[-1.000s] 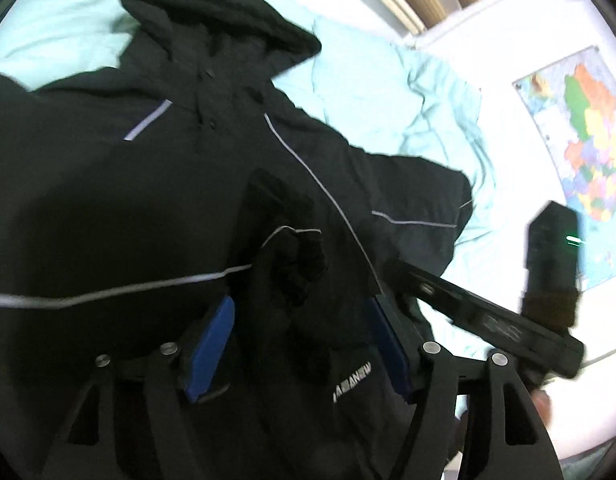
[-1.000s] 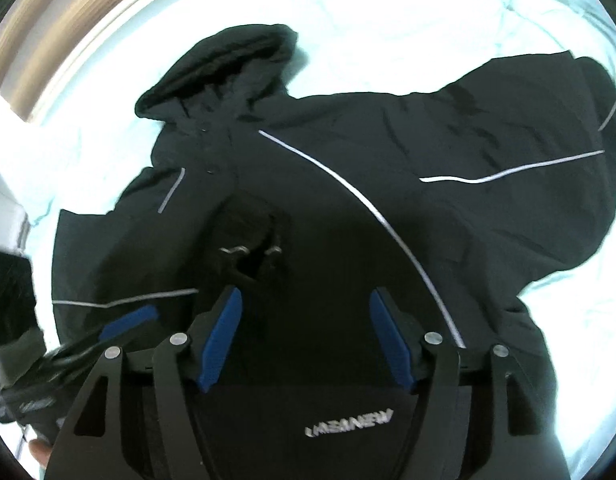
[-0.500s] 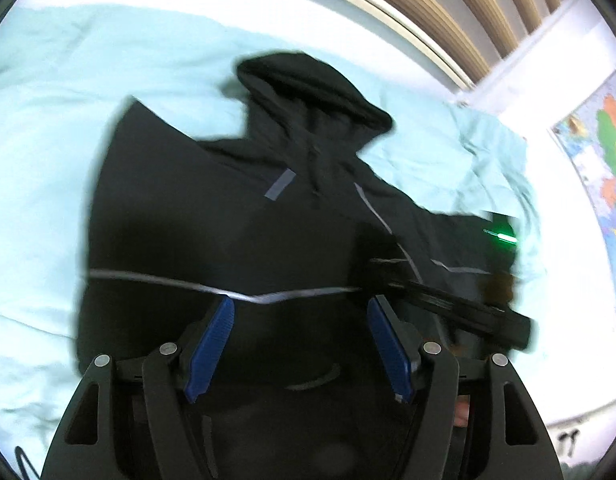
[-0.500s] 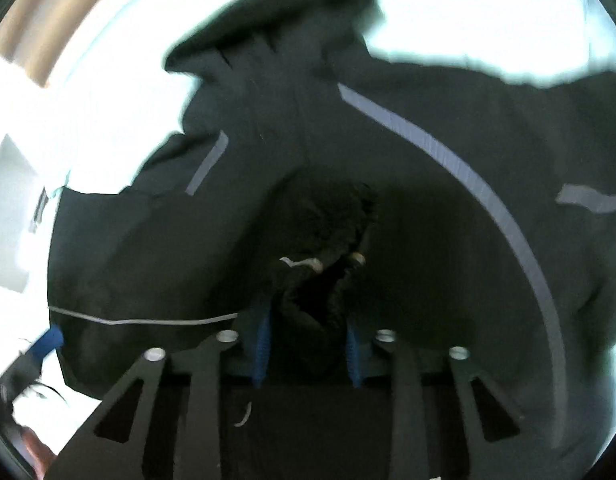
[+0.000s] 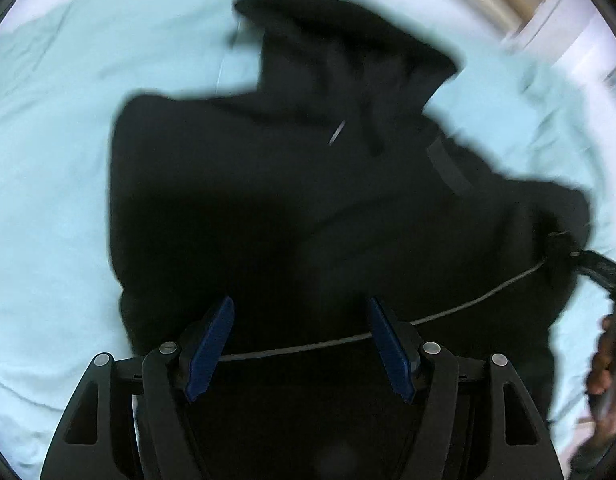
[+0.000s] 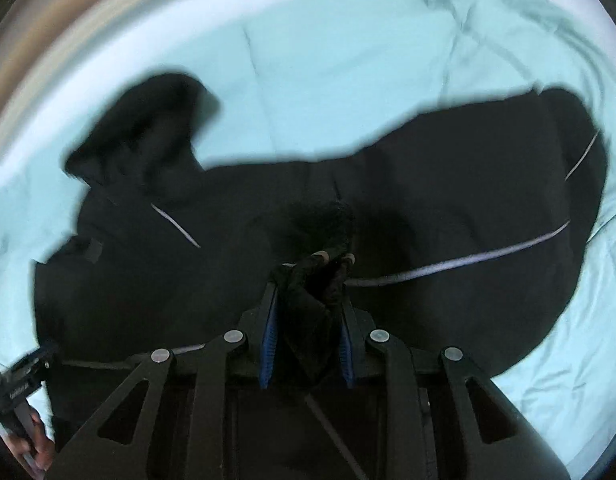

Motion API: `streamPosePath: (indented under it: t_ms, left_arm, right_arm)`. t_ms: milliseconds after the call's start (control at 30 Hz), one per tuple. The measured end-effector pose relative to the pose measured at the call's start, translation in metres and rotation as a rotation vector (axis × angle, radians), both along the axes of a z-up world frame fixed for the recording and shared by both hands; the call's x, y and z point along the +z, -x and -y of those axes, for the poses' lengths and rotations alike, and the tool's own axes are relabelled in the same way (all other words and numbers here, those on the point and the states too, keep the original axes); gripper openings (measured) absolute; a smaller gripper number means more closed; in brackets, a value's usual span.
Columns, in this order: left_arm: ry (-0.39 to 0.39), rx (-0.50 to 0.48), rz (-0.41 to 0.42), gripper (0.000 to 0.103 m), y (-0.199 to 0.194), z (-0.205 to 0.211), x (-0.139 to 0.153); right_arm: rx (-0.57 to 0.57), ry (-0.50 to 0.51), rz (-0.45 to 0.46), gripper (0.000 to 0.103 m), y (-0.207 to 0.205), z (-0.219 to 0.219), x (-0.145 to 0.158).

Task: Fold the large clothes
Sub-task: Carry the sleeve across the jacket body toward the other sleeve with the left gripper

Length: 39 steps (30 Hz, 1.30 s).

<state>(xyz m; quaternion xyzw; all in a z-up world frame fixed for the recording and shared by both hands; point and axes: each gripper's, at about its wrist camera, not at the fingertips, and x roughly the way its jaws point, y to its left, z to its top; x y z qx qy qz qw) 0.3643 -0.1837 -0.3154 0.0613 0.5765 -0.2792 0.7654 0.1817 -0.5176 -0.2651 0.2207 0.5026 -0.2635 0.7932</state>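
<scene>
A black hooded jacket (image 5: 287, 200) with thin grey piping lies spread on a pale blue bed sheet (image 5: 47, 160); it also shows in the right wrist view (image 6: 448, 200). Its hood (image 6: 147, 128) points to the far left there. My left gripper (image 5: 299, 336) is open and empty just above the jacket's body. My right gripper (image 6: 308, 320) is shut on a bunched sleeve cuff (image 6: 328, 248) of the jacket and holds it over the body. In the left wrist view the right gripper (image 5: 588, 264) shows at the right edge with the cuff in it.
The sheet (image 6: 348, 60) surrounds the jacket on all sides and is wrinkled at the far right. A wooden slatted headboard (image 5: 508, 4) and a white wall lie beyond the bed's far edge. A hand (image 5: 604, 360) holds the right gripper's handle.
My right gripper has shut on the sleeve cuff and carried it across the jacket's body. My left gripper has let go of the cuff, stayed open and pulled back and up.
</scene>
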Motion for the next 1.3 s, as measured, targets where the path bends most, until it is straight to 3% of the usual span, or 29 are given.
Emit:
streamPosePath:
  t_ms: [133,233,400,467,533,667,767,867,967,1167,1300]
  left_arm:
    - [-0.036,-0.008,0.008,0.071,-0.004,0.006,-0.012]
    - [-0.05,-0.021,0.007,0.071,-0.005,0.006,-0.009]
    - [-0.045,-0.033,0.019,0.071,-0.004,0.004,-0.007]
    - [-0.055,-0.034,0.025,0.072,-0.004,0.005,-0.008]
    - [-0.059,-0.039,0.027,0.074,-0.003,0.006,-0.008]
    - [-0.051,-0.055,0.033,0.075,0.001,0.005,-0.009]
    - [-0.036,-0.076,0.034,0.075,0.003,0.001,-0.01]
    - [-0.05,-0.096,0.045,0.075,0.006,0.001,-0.009]
    - [-0.057,-0.109,0.073,0.075,0.02,-0.002,0.007]
    - [-0.044,-0.137,0.175,0.075,0.07,-0.027,0.069]
    - [-0.027,-0.108,0.222,0.075,0.104,-0.059,0.113]
  right_arm:
    - [-0.003,-0.015,-0.082,0.034,0.001,0.005,-0.05]
    - [-0.002,0.024,-0.093,0.053,0.004,0.003,-0.05]
    - [-0.042,0.049,-0.016,0.064,0.023,-0.009,0.0]
    - [-0.017,0.065,0.051,0.071,0.022,-0.021,0.025]
    - [0.041,0.069,0.081,0.072,0.01,-0.041,0.034]
    - [0.195,0.052,-0.014,0.071,-0.029,-0.088,-0.007]
    - [0.199,0.025,-0.154,0.071,-0.041,-0.101,-0.063]
    - [0.196,0.044,-0.159,0.071,-0.046,-0.108,-0.076]
    - [0.218,0.074,-0.177,0.071,-0.039,-0.123,-0.052]
    - [0.278,0.179,-0.075,0.071,-0.009,-0.183,0.032]
    - [0.307,0.19,0.009,0.071,0.016,-0.221,0.093]
